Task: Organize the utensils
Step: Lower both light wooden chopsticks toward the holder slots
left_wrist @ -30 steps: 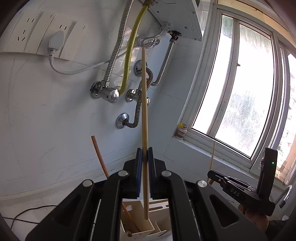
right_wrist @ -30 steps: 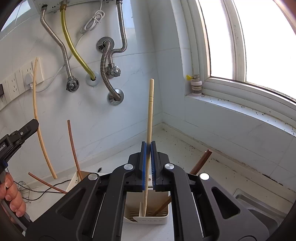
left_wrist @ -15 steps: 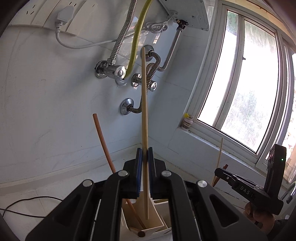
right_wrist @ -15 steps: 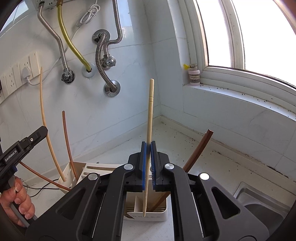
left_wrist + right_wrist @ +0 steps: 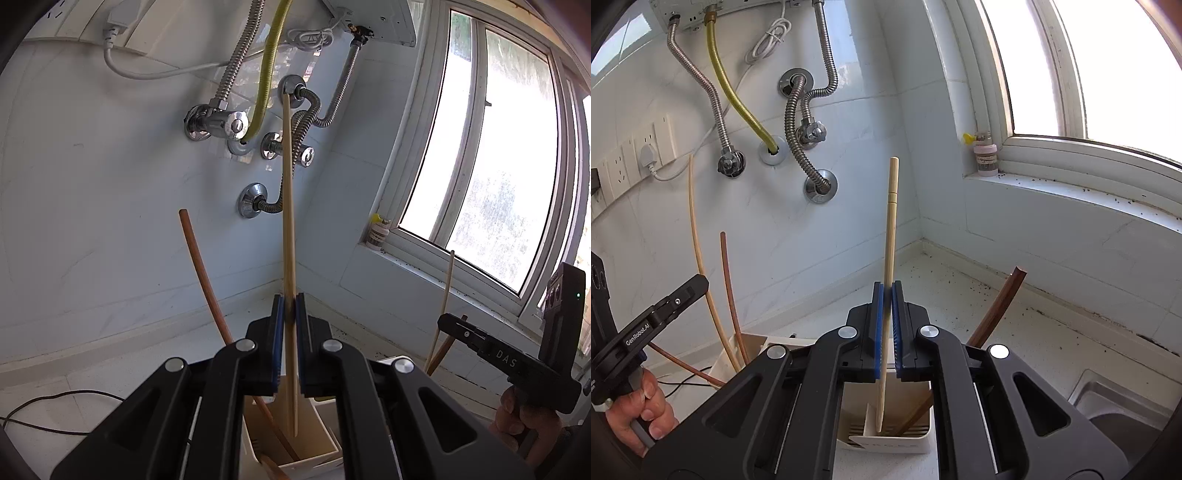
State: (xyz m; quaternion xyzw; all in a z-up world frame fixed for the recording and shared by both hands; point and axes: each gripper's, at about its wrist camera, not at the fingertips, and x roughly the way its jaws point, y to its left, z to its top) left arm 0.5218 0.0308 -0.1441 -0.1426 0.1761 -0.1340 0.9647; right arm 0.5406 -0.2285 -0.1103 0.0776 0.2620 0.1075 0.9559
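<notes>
Left jaws: my left gripper (image 5: pixel 290 314) is clamped on a pale chopstick (image 5: pixel 288 206), held nearly upright, its lower tip down inside the left holder (image 5: pixel 325 454).
Right jaws: my right gripper (image 5: pixel 887 295) is clamped on a second pale chopstick (image 5: pixel 891 236), its tip inside the front compartment of the right holder (image 5: pixel 890 445).
Left holder: a white, slotted box on the desk; a reddish-brown chopstick (image 5: pixel 201 273) already leans in it, and another brown end shows near its bottom.
Right holder: a dark brown chopstick (image 5: pixel 999 306) already stands slanted in it.
Done so far: I judge that both holders have taken at least one stick each, and both sticks I carry are lined up inside their compartments.
Left to do: neither stick is let go yet; each looks short of the bottom, so lowering and releasing remain.
Beyond that: I cannot tell whether more utensils wait elsewhere on the desk (image 5: pixel 960 280).
</notes>
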